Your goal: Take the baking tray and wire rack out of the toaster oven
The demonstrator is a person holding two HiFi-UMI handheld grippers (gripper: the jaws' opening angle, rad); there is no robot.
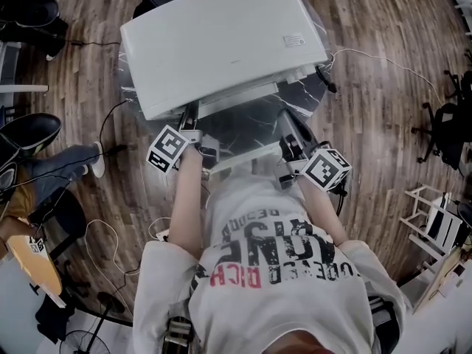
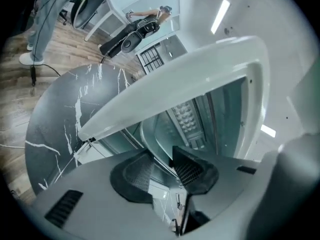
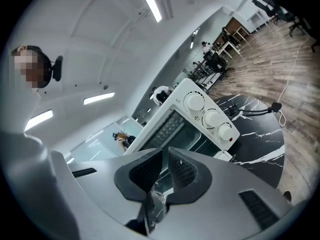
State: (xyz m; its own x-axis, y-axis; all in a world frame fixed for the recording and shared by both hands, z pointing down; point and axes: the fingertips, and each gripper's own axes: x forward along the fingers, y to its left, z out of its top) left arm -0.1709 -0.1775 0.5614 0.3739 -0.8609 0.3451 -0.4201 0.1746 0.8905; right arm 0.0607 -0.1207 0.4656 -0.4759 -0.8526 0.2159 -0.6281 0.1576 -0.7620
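Note:
The white toaster oven (image 1: pixel 221 43) sits on a round black marble table (image 1: pixel 313 94), its glass door (image 1: pixel 243 127) let down toward me. In the left gripper view a rounded metal baking tray (image 2: pixel 152 134) lies inside, with the bars of the wire rack (image 2: pixel 187 116) behind it. My left gripper (image 2: pixel 162 171) is at the oven's mouth, pads apart, and the tray's rim runs through the gap without being pressed. In the head view it (image 1: pixel 193 127) is at the door's left side. My right gripper (image 3: pixel 165 171) is shut in front of the door, below the knobs (image 3: pixel 212 118); nothing shows between its pads. It (image 1: pixel 287 135) stands at the door's right.
A power cable (image 1: pixel 383 61) runs off the table to the right across the wood floor. Office chairs (image 1: pixel 26 135) and a person's leg stand at the left, a white rack (image 1: pixel 435 212) at the right. The person's torso fills the lower middle of the head view.

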